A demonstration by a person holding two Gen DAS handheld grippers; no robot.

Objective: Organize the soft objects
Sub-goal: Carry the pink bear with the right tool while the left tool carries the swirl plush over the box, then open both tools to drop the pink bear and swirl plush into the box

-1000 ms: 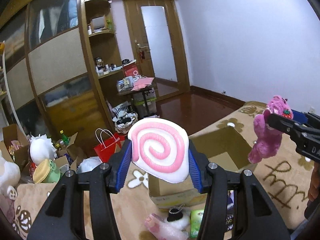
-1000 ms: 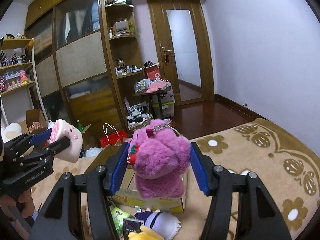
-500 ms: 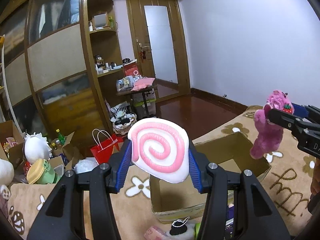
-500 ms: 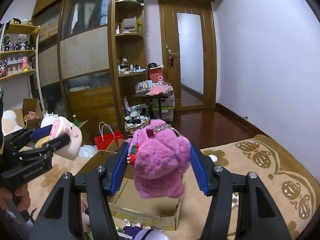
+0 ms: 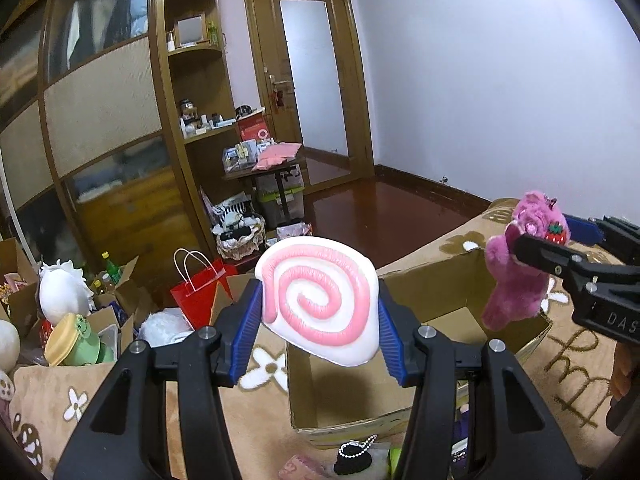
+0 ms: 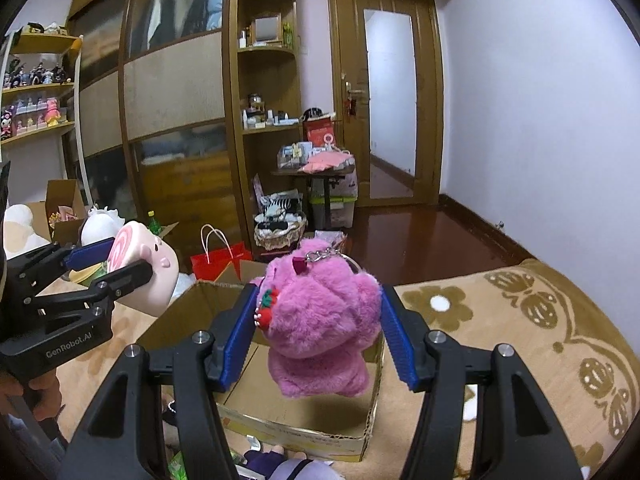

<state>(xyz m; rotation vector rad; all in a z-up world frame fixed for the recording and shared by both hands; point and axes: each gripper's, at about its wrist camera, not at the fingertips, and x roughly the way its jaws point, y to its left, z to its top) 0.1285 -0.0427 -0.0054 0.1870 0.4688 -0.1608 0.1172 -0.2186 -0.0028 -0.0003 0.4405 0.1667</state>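
Two grippers each clamp a soft toy above the open cardboard box [image 5: 460,280] on the flower-patterned blanket [image 6: 500,308]. Left gripper [image 5: 320,320] squeezes a white cushion with a pink spiral [image 5: 320,300] between its blue pads. Right gripper [image 6: 318,332] pinches a pink plush bear [image 6: 320,328] with a strawberry charm and keychain.

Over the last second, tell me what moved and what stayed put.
Both grippers carried their toys forward until they hang over the open cardboard box, which now sits larger and more directly beneath them. Nothing was let go: the left gripper stays shut on the pink swirl squishy, the right gripper on the pink plush bear. The box and the toys lying near it did not shift.
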